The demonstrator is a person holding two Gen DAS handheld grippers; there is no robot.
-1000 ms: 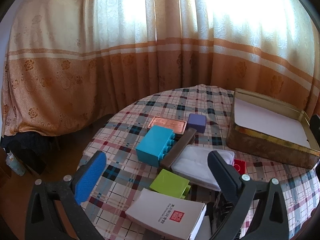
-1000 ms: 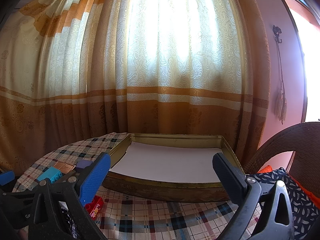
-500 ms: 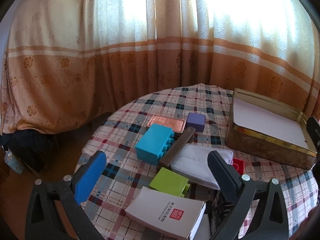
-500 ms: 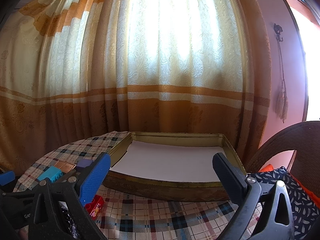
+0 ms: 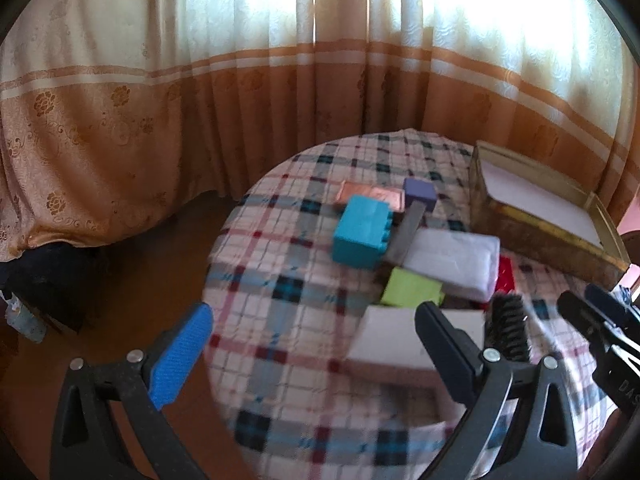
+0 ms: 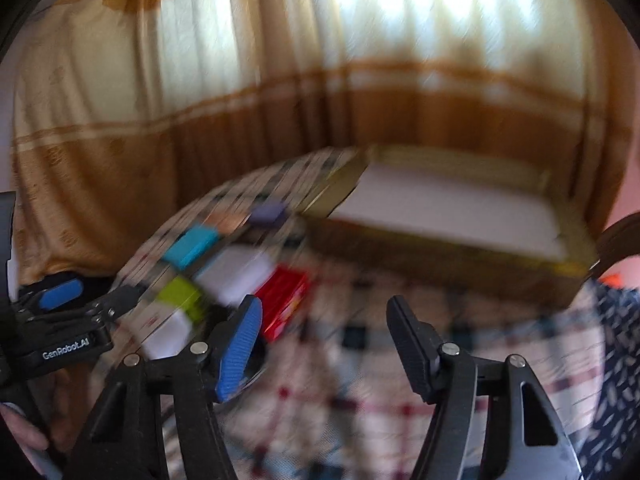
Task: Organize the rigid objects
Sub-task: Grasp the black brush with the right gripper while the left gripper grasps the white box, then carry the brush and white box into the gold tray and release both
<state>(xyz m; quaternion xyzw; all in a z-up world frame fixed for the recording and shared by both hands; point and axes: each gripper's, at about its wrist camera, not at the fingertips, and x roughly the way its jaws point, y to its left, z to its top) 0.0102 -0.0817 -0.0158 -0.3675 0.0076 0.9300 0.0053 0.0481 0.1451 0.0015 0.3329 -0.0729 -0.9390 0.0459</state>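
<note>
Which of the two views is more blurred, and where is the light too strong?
Right wrist view: heavy motion blur smears the plaid tablecloth and gold tin, while the right tongs stay sharp. Left wrist view: milder blur, mostly on the near cloth; the blue block reads clearly. In both views the window behind the curtain is overexposed, and fisheye bends the edges.

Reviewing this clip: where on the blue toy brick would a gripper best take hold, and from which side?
Grip the blue brick across its two flat side walls, coming down from above with the left gripper, which is open. The brick lies tipped, studs facing right toward the dark bar beside it, so that face is crowded; its left wall stands free over the tablecloth.
</note>
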